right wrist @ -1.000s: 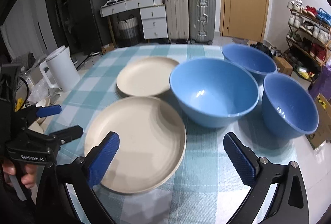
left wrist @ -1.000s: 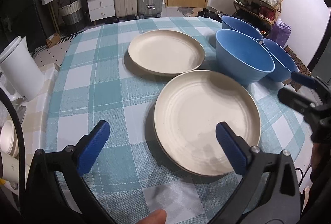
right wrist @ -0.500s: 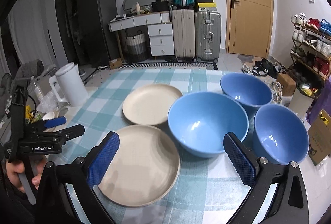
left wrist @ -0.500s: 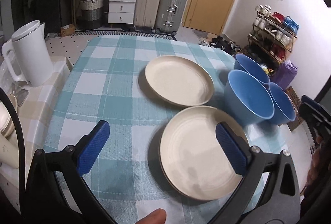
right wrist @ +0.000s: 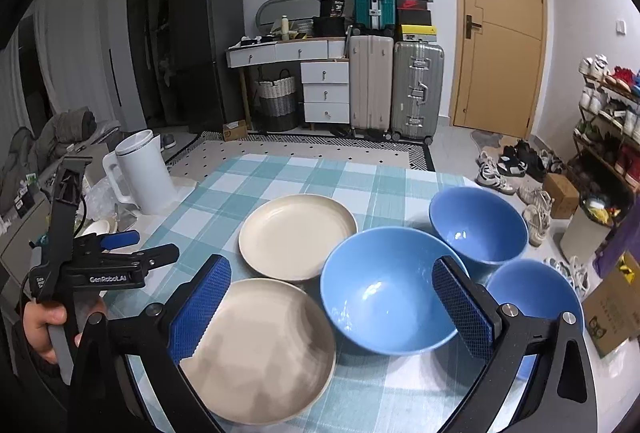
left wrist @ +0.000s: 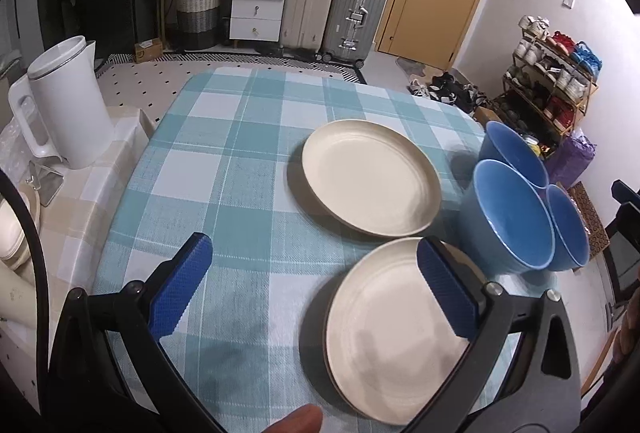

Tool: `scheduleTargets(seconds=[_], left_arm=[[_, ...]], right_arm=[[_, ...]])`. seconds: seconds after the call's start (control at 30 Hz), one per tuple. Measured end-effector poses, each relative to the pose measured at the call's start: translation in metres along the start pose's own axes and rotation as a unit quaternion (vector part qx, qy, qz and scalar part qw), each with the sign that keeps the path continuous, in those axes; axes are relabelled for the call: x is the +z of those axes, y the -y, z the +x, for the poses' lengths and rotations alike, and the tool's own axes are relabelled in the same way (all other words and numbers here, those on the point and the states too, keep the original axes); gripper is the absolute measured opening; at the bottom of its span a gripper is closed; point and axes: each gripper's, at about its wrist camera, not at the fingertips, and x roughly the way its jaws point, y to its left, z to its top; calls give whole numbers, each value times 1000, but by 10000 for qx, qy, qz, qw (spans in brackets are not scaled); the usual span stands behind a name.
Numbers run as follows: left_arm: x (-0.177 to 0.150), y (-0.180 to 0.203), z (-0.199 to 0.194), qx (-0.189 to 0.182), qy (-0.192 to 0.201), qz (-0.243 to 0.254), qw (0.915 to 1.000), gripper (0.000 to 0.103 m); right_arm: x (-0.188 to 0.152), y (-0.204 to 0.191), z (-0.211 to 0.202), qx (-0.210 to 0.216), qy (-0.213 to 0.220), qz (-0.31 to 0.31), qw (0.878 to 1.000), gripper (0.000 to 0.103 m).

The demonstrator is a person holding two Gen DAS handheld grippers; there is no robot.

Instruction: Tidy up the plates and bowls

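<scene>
Left gripper [left wrist: 312, 297] and right gripper [right wrist: 332, 307] both gape empty above the near plate [right wrist: 260, 349]; far plate [right wrist: 298, 237] behind it, bowls [right wrist: 384, 293] right, unstacked.

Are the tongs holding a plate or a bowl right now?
No, nothing is held. The left tongs and the right tongs are both wide open above the table, clear of the cream plates and the blue bowls.
</scene>
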Motion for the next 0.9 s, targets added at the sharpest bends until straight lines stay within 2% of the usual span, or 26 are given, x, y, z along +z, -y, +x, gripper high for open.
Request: scheduleTargets(seconds=[0.6,0.9], left_arm=[[36,-10,68,155,-355,-204,9990,102],[50,-14,105,222,-563,-277,9978,102]], right_arm=[[47,24,85,112,-646,41,9978,102],[62,24,142,164,-1137,-149,9933,102]])
